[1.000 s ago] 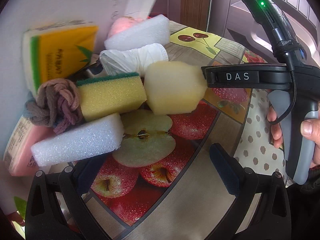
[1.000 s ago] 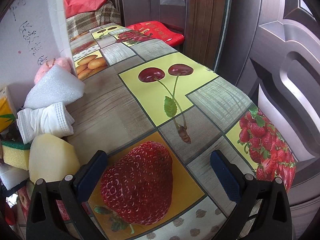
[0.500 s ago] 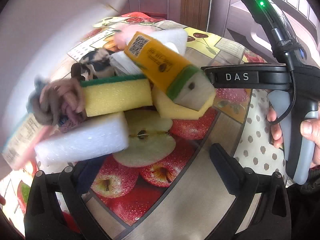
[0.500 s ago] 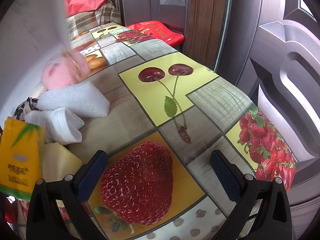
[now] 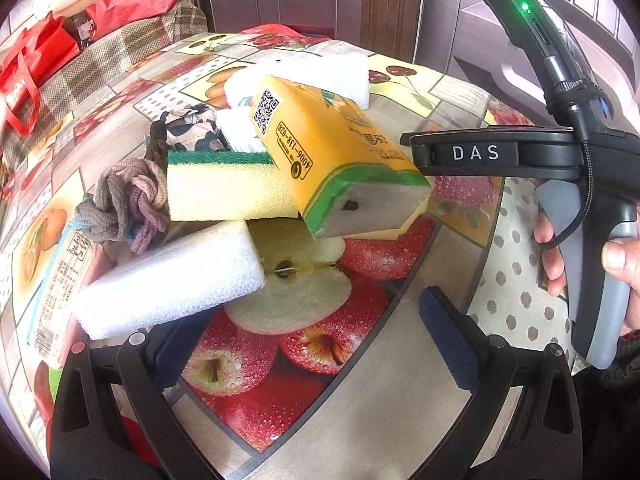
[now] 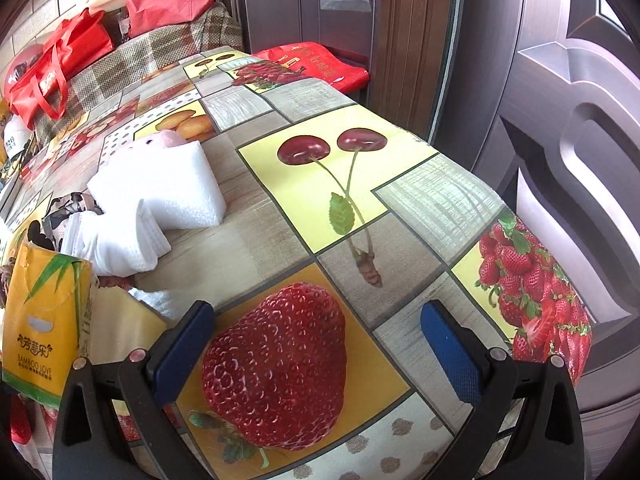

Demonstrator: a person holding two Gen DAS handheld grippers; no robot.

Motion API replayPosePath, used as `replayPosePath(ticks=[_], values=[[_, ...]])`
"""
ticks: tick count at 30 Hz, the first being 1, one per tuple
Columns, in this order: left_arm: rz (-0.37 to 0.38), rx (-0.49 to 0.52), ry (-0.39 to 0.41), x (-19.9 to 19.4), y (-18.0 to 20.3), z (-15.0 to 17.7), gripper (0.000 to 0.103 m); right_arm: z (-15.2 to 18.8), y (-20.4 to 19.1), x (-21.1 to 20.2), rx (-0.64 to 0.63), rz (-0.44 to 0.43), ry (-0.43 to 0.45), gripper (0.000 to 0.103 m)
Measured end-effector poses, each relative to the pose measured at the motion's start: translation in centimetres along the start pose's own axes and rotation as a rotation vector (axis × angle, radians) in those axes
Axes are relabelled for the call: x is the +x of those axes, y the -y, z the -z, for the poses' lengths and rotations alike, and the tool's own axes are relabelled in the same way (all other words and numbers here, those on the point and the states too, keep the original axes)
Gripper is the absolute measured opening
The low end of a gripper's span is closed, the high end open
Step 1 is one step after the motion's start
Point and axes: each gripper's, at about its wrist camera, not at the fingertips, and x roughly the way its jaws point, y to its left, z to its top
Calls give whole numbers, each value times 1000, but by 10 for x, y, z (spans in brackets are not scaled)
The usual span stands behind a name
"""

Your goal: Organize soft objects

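Both grippers' fingers spread, empty. Yellow plastic-wrapped tissue pack (image 5: 336, 152) tops the sponge pile: light, squashy, slippery; best gripped across its sides.

A home: fruit-print tablecloth (image 6: 360, 208), panelled door (image 6: 560, 120), plaid sofa (image 6: 132, 56).

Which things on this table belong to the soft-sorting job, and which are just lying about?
Job: yellow tissue pack, green-topped sponge, white foam block, knotted hair ties, white folded cloth.
Lying about: red bags, fruit-print tablecloth.
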Motion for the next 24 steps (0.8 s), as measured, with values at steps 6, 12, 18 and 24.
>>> replayPosePath(ticks=[6,12,18,24], values=[[0,0,0,0,0,0,102,0,-1,-1,-5,4,0,103],[0,0,0,0,0,0,102,0,-1,-1,-6,5,0,103],[0,0,0,0,0,0,102,0,-2,-1,-7,5,0,103],[0,0,0,0,0,0,102,0,-1,-1,-6,4,0,103]])
